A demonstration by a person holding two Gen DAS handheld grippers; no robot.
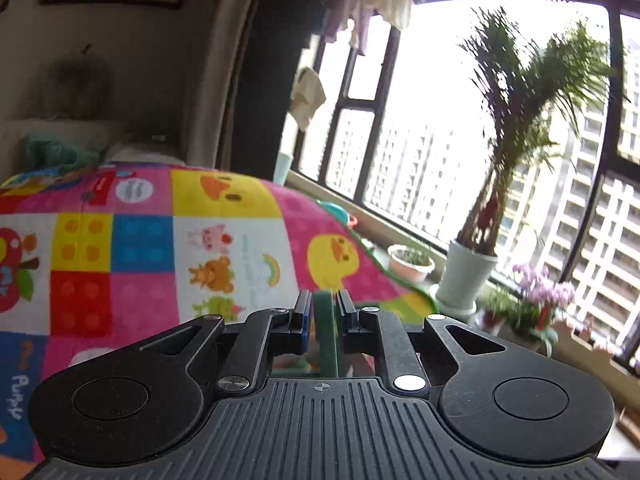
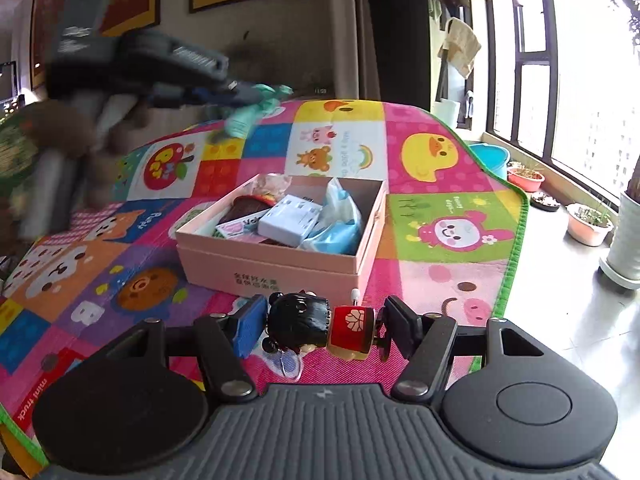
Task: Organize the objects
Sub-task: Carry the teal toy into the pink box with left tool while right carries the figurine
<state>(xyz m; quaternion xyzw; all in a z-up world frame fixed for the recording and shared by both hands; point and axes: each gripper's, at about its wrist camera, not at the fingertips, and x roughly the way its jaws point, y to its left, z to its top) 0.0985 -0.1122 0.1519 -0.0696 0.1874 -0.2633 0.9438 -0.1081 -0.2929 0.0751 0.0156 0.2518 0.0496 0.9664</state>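
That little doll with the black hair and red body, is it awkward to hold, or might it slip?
Probably light: the little doll lies crosswise between the right tool's pads. Its glossy surface may be slippery. The rounded head and body could twist in the grip, and the thin ring below looks delicate.

Through left wrist camera I saw my left gripper [image 1: 323, 300] clamped on thin flat green piece [image 1: 325, 332], held edge-on between black fingers [image 1: 301, 312]. What piece was, I couldn't tell. Beyond fingers lay bright patchwork cartoon play mat [image 1: 160, 248], pink, yellow and blue squares. At right, tall palm in white pot [image 1: 466, 276] stood by large dark-framed window [image 1: 440, 128]; pink-flowering plant [image 1: 540, 292] near it. Picture blurred.
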